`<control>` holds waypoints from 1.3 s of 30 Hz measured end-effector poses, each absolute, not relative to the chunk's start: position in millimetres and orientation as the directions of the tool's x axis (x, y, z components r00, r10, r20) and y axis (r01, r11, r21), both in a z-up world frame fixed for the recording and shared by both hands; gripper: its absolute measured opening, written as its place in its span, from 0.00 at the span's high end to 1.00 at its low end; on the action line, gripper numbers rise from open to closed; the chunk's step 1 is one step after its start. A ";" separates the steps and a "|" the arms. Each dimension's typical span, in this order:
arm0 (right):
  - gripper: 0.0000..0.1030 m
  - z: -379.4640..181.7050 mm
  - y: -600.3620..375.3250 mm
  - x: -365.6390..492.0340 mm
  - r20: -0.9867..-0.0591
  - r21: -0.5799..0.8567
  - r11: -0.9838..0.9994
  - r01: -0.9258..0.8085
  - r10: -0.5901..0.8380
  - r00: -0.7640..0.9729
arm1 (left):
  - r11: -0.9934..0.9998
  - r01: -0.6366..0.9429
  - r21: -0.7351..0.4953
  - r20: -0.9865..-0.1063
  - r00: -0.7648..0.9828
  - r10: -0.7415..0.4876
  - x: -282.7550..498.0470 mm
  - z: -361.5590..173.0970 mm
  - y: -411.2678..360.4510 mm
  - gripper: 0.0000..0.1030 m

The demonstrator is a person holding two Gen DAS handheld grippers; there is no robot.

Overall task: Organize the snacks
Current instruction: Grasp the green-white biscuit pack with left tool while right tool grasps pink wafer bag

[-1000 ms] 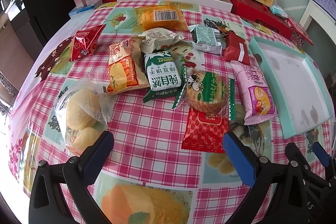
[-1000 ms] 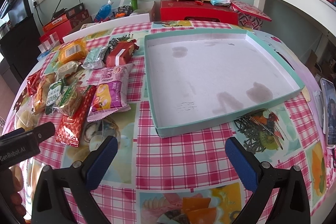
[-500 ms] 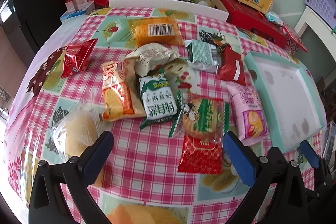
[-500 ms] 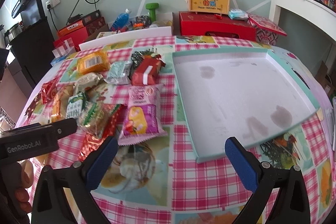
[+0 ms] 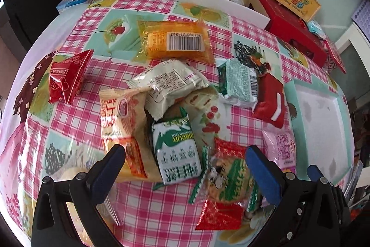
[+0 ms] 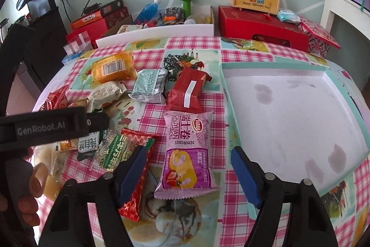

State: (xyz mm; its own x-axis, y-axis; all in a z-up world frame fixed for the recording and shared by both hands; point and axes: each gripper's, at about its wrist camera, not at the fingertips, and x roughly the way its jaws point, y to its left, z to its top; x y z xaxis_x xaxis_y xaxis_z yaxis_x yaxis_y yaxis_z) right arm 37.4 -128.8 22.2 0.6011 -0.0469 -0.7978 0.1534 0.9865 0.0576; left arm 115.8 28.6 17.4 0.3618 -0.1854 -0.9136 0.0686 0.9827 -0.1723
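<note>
1. Pink roll pack (image 6: 188, 152): flat on checked cloth (image 6: 196, 48), just left of tray (image 6: 323, 68); label "DALIYUAN", "2025090321".
2. R gripper (image 6: 188, 174): jaws wide, straddling pack, holding nothing.
3. L gripper (image 5: 185, 168): jaws wide, empty, over green-white pack (image 5: 177, 151) marked "BISCUIT".
4. Risk: slick film may slip; red pack (image 6: 136, 175) touches left finger, could get dragged.
5. L handle reads "GenRobot.AI".

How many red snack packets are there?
3: bright red packet at left edge; dark red white-striped packet near the teal tray; red gold-patterned packet under the green cookie pack. More may hide.
</note>
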 end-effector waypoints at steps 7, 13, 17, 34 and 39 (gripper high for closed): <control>0.39 10.0 -133.8 55.3 -0.839 0.041 0.985 0.169 -0.058 0.540 | 0.988 0.058 -0.142 -0.924 0.349 -0.153 126.6 10.5 29.4 0.02; 0.49 0.5 -136.6 62.2 -0.863 0.061 0.984 0.165 -0.031 0.504 | 0.988 0.067 -0.138 -0.909 0.388 -0.153 124.5 24.5 31.6 0.17; 0.50 -6.7 -136.5 62.2 -0.879 0.059 0.984 0.169 -0.029 0.476 | 0.981 0.074 -0.181 -0.910 0.366 -0.195 122.7 22.6 33.2 0.29; 0.54 -9.4 -137.8 60.4 -0.889 0.074 0.982 0.172 -0.013 0.457 | 0.978 0.051 -0.203 -0.921 0.328 -0.208 120.6 9.8 29.9 0.46; 0.55 -9.6 -137.1 60.8 -0.891 0.068 0.983 0.171 -0.018 0.454 | 0.978 0.042 -0.206 -0.931 0.298 -0.209 123.0 -2.6 30.8 0.46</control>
State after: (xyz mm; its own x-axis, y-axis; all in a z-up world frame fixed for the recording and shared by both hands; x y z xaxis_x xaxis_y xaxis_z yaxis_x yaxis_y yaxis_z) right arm 60.8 -137.1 -9.6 0.4544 -0.0177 -0.8906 0.1713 0.9829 0.0678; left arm 123.0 30.8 -2.6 0.2978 -0.2090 -0.9315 0.0420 0.9777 -0.2060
